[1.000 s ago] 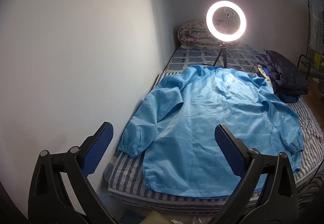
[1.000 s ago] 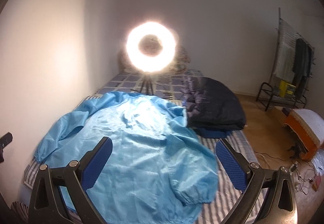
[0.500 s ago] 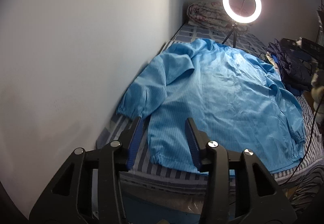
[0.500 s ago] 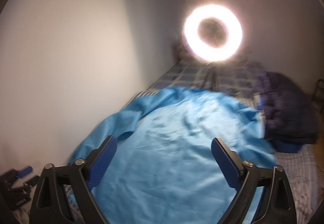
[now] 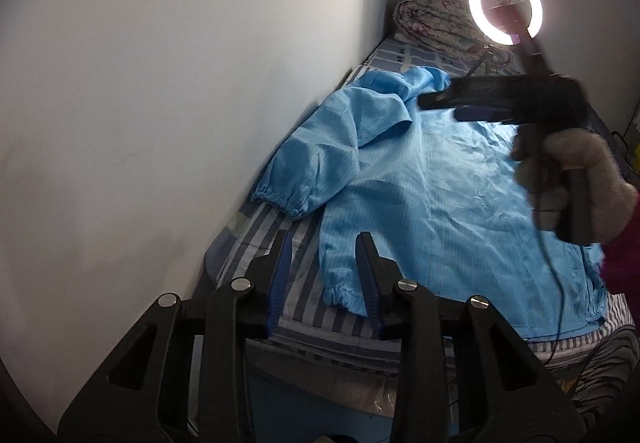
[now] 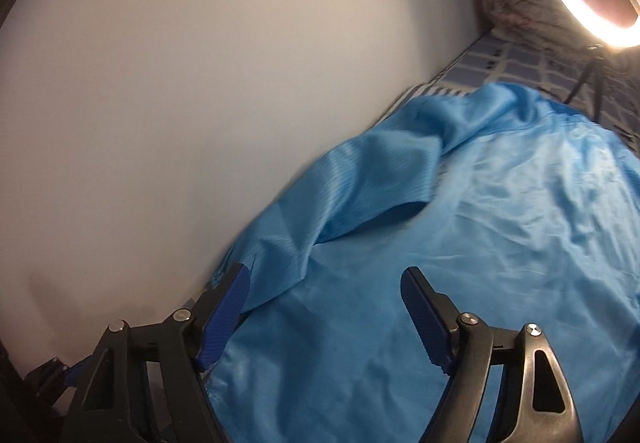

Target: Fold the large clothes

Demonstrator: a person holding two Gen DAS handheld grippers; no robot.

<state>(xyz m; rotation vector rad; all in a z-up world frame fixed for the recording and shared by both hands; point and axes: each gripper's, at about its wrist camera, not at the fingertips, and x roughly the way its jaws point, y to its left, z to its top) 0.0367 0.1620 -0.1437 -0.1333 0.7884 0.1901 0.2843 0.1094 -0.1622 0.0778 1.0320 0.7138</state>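
A large light-blue jacket [image 5: 432, 179] lies spread flat on a striped bed [image 5: 256, 243]. Its left sleeve [image 5: 320, 159] runs along the wall, with the elastic cuff [image 5: 280, 201] toward me. My left gripper [image 5: 324, 247] is open with a narrow gap and empty, above the hem corner [image 5: 340, 297]. My right gripper [image 6: 324, 279] is open and empty, low over the jacket [image 6: 460, 243] beside the sleeve [image 6: 340, 199]. It also shows in the left wrist view [image 5: 480, 103], held by a gloved hand over the chest.
A white wall [image 5: 160, 83] borders the bed's left side. A lit ring light [image 5: 505, 11] on a tripod stands at the bed's far end, before a rolled quilt [image 5: 432, 23]. A thin cable [image 5: 558, 283] hangs from the right gripper across the jacket.
My left gripper has narrowed its jaws and moved toward the hem corner. My right gripper has dropped and swung left over the jacket beside the sleeve, entering the left wrist view.
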